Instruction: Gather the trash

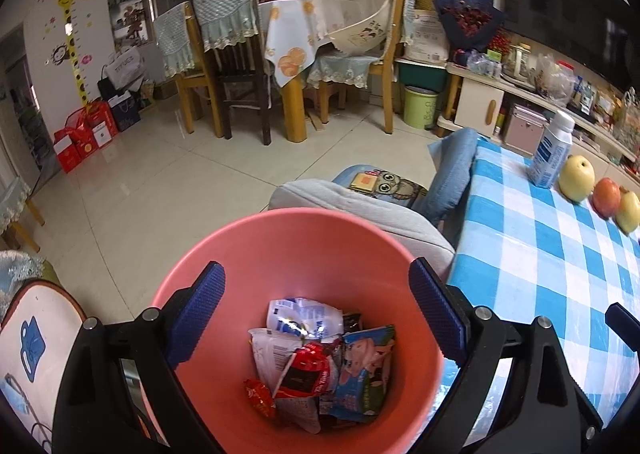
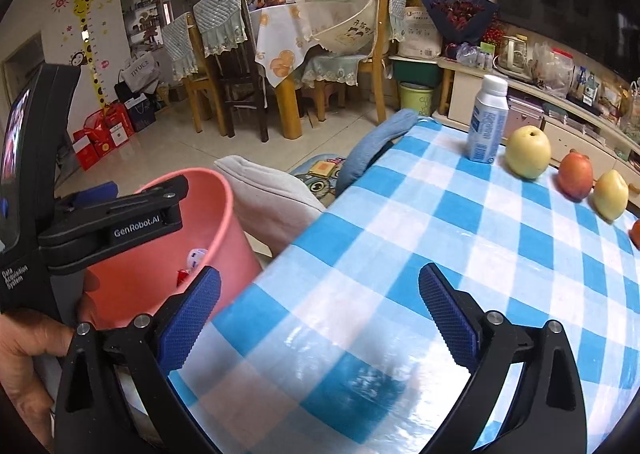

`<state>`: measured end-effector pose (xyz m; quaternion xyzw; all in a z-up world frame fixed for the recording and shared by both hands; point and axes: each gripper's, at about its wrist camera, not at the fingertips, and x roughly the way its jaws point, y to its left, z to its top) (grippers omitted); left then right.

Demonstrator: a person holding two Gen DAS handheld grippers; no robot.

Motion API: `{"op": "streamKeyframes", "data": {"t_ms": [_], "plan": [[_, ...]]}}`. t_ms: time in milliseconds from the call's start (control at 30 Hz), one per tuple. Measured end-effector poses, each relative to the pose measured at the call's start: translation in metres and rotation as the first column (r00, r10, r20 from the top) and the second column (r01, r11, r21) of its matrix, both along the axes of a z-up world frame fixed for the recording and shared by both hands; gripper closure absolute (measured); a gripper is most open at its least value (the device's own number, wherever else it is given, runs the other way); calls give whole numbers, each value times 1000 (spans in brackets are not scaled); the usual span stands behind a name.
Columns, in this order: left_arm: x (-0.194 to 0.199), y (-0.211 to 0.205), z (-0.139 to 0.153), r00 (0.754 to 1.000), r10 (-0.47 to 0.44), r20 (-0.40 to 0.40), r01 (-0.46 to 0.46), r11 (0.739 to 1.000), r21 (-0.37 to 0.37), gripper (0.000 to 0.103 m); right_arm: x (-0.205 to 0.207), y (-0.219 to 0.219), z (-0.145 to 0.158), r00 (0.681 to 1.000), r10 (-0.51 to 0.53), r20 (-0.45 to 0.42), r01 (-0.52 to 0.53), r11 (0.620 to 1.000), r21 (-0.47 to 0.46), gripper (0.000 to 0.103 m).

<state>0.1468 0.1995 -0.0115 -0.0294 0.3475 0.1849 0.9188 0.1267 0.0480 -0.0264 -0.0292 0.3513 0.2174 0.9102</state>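
A pink bin (image 1: 304, 246) stands by the table's left edge and holds several crumpled wrappers (image 1: 320, 362). My left gripper (image 1: 320, 314) is open and empty, hovering over the bin's mouth. The bin also shows in the right wrist view (image 2: 168, 274), with the left gripper's body (image 2: 116, 222) above it. My right gripper (image 2: 320, 318) is open and empty over the blue-and-white checked tablecloth (image 2: 440, 238), just right of the bin.
On the table's far side stand a white-and-blue bottle (image 2: 490, 122), a yellow pear (image 2: 528, 152), a red apple (image 2: 575, 176) and another yellow fruit (image 2: 610, 194). A grey cushion (image 2: 264, 190) and blue cushion (image 2: 372, 148) lie beyond the bin. Dining chairs stand across the tiled floor.
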Motion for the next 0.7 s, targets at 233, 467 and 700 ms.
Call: {"op": "streamKeyframes", "data": {"t_ms": [233,467,700], "plan": [[5,-20,0,999,-35,-4,35,999,27,10,0,-28,-6,999,-44,-1,44,999,4,5],[12,-47,-1,997,-80,-11,80,995,61,10,-4,-52,-7,998,-64,11,64,998,-12,5],[19,-80,-3,990,-138,-24,140,985,100,9,-7,-84,-10,994,-109,11,109,994,-6,5]]}}
